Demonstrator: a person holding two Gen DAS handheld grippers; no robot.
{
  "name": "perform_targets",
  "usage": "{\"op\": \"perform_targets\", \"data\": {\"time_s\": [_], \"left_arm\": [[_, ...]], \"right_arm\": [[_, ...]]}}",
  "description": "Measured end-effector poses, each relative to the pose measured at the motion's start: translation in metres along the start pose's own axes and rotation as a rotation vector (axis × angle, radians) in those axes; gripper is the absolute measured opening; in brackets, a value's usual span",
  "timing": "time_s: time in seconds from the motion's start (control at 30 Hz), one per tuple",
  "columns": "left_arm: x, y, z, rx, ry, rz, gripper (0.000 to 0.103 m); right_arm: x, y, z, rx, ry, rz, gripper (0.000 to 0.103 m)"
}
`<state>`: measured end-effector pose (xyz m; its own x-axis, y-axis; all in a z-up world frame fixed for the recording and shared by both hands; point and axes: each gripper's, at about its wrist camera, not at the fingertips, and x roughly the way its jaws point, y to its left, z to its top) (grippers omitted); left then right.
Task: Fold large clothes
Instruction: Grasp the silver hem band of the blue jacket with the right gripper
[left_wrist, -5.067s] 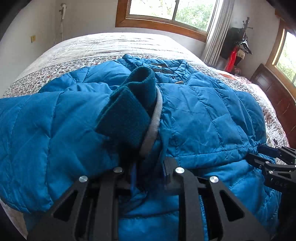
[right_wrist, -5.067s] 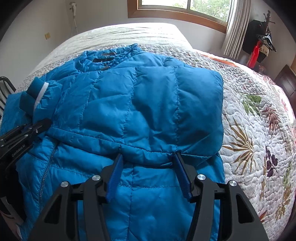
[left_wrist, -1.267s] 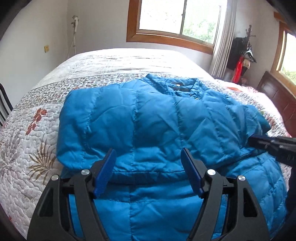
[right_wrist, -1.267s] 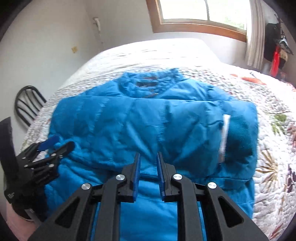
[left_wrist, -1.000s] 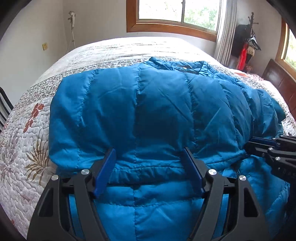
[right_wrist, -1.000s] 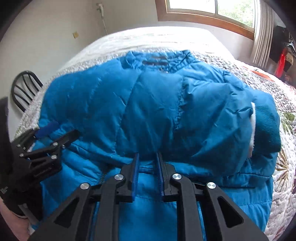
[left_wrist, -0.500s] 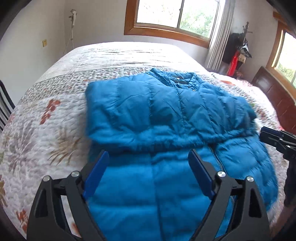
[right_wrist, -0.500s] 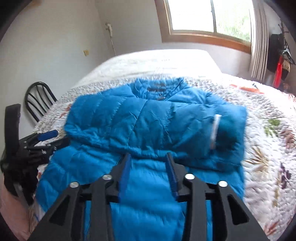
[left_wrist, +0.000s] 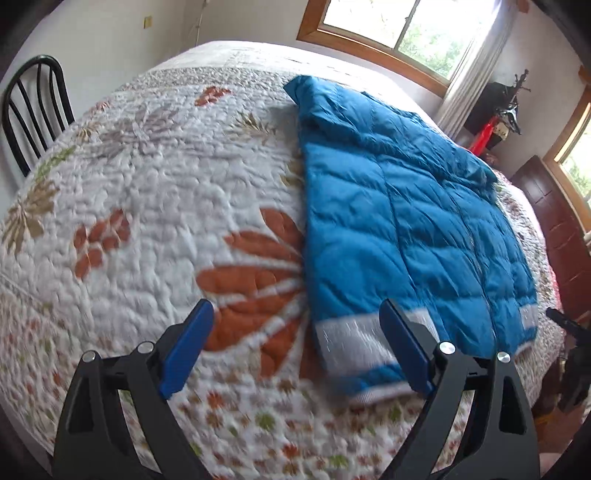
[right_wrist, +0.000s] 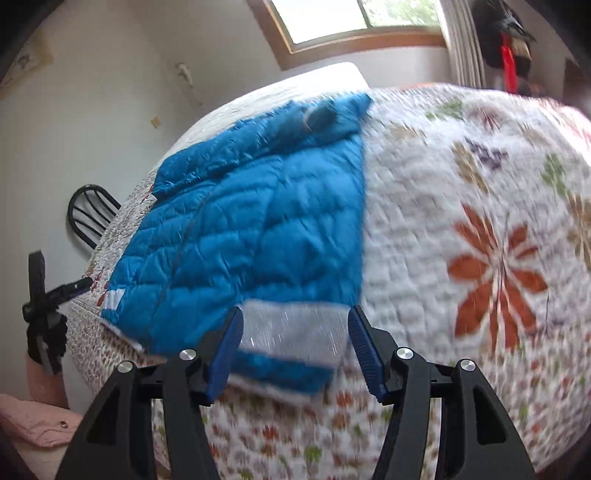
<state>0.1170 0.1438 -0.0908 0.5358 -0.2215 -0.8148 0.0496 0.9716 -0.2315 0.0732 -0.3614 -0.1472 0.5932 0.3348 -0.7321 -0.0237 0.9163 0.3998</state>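
Note:
A blue puffer jacket (left_wrist: 399, 206) lies flat on the floral quilt (left_wrist: 147, 192), sleeves folded in over its body, its grey-banded hem (left_wrist: 351, 343) nearest me. My left gripper (left_wrist: 295, 317) hovers open at the hem's left corner, mostly over bare quilt, with its right finger (left_wrist: 402, 343) over the band. In the right wrist view the jacket (right_wrist: 258, 229) runs away to the upper left. My right gripper (right_wrist: 295, 321) hangs over the hem's right corner (right_wrist: 291, 325). Its jaws are opening, and the band shows between them with no pad pressing on it. Each gripper holds nothing.
A black spindle chair (left_wrist: 33, 110) stands by the bed's left side. Dark wooden furniture (left_wrist: 565, 229) and a coat stand with red items (left_wrist: 491, 125) are at the right. A person's pink sleeve (right_wrist: 33, 417) shows low behind the left gripper (right_wrist: 55, 295).
Both grippers have drawn back from the jacket's middle to its hem and swung apart to opposite corners. The right jaws went from nearly shut to wide; the left widened a little.

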Motion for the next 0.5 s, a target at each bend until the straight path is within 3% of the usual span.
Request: {"op": "perform_targets", "data": {"time_s": [0.33,0.5], "left_arm": [[0.028,-0.016,-0.032,-0.053,0.106,-0.165,0.09],[0.032,-0.019,-0.033,-0.097,0.09,-0.209,0.088]], "right_arm": [[0.022,-0.009,-0.02,0.065,0.013,0.084,0.061],[0.03,-0.012,-0.017,0.092,0.008,0.118,0.061]]}}
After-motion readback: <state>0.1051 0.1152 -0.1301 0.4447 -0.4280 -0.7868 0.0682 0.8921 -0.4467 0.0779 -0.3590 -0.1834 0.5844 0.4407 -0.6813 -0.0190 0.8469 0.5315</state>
